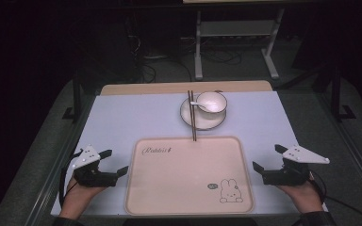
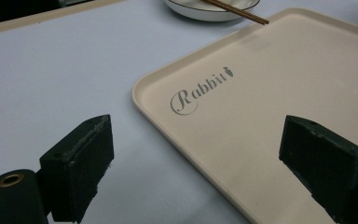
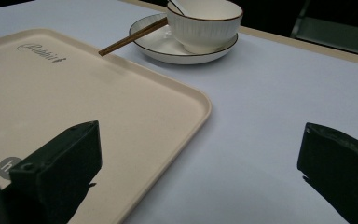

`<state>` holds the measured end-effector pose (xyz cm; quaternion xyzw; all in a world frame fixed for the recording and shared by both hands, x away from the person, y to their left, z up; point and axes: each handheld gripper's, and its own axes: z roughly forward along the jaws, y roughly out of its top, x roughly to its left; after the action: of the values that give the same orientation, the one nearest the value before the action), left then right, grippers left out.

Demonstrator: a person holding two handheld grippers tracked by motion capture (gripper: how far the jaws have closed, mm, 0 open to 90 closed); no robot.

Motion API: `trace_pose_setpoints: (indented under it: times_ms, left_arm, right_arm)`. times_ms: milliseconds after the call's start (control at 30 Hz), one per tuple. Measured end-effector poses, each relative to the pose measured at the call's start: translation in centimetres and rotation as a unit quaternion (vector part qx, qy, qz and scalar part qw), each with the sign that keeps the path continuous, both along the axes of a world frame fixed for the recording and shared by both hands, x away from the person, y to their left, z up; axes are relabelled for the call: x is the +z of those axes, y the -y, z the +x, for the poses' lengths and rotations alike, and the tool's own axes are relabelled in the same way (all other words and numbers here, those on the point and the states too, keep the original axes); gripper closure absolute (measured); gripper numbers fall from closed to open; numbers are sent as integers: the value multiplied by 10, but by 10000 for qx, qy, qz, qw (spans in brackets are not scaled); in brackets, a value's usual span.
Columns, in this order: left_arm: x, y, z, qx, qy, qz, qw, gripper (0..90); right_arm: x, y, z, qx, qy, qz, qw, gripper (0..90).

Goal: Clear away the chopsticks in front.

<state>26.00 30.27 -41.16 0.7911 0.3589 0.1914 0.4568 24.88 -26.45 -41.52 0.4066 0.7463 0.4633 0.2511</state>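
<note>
A cream tray (image 1: 188,141) with a "Rabbit" script and a rabbit drawing lies at the table's near middle; its corner (image 2: 142,88) and right edge (image 3: 200,100) appear in the gripper views. Behind it a white plate (image 1: 188,120) carries a white bowl (image 1: 212,101) with a white spoon (image 1: 197,103) in it. Brown chopsticks (image 1: 192,115) rest across the plate, tips reaching the tray's far rim. My left gripper (image 1: 114,162) stands open just left of the tray, holding nothing. My right gripper (image 1: 268,157) stands open just right of it, also holding nothing.
The pale blue table mat (image 1: 122,117) covers a wooden tabletop (image 1: 146,88). A grey metal stand (image 1: 235,42) and cables sit on the dark floor beyond the far edge. A person's hands come in at both bottom corners.
</note>
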Motion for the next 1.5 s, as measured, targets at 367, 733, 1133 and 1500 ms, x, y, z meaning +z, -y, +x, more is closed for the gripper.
trace_pose_setpoints:
  times_ms: [367,733,1133,1500]
  left_arm:
    - [8,7,11,77,-185,120,9997,131]
    - [12,25,30,-28,-376,196,9991,130]
    - [18,53,56,-147,-546,308,9979,130]
    - [24,86,80,-324,-599,392,9969,129]
  right_arm:
    - [0,-3,2,18,-119,-116,9999,0]
    - [0,-5,4,54,-124,-129,9998,0]
    - [0,-6,4,42,-119,-127,9998,0]
    - [0,-6,4,50,-118,-127,9998,0]
